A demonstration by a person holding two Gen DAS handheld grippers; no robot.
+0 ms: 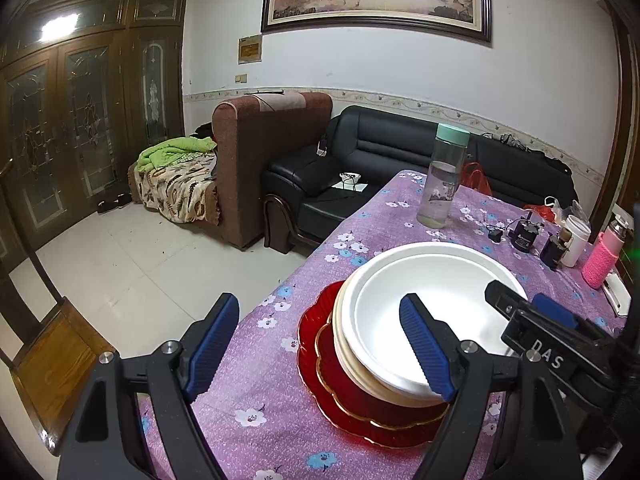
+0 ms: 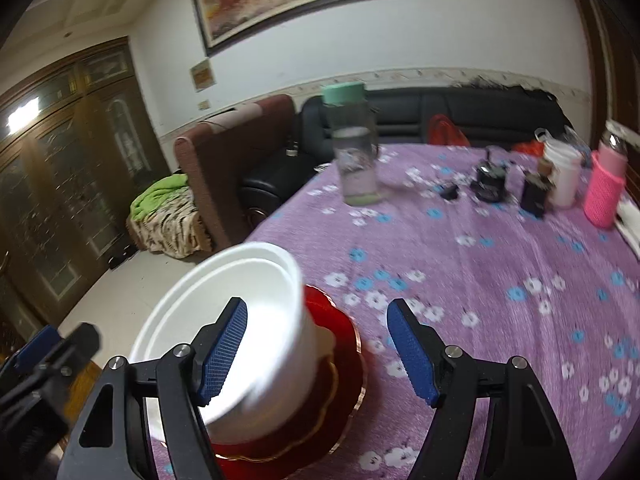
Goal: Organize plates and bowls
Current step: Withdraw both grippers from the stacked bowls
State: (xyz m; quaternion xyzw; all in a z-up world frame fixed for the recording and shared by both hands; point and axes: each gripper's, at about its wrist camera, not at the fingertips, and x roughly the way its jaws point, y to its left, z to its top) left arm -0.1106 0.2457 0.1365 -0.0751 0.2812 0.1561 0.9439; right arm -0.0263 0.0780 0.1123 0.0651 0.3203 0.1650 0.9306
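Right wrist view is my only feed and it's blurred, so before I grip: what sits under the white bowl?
Observer: In the left wrist view, the white bowl nests in a cream bowl. Below them is a small gold-rimmed red plate on a larger red plate.
Operator: I only see part of the other gripper. What is it doing?
Observer: The left gripper is open and straddles the stack's rim. One pad is over the white bowl's inside and the other is out over the floral tablecloth. I cannot tell whether it touches anything.
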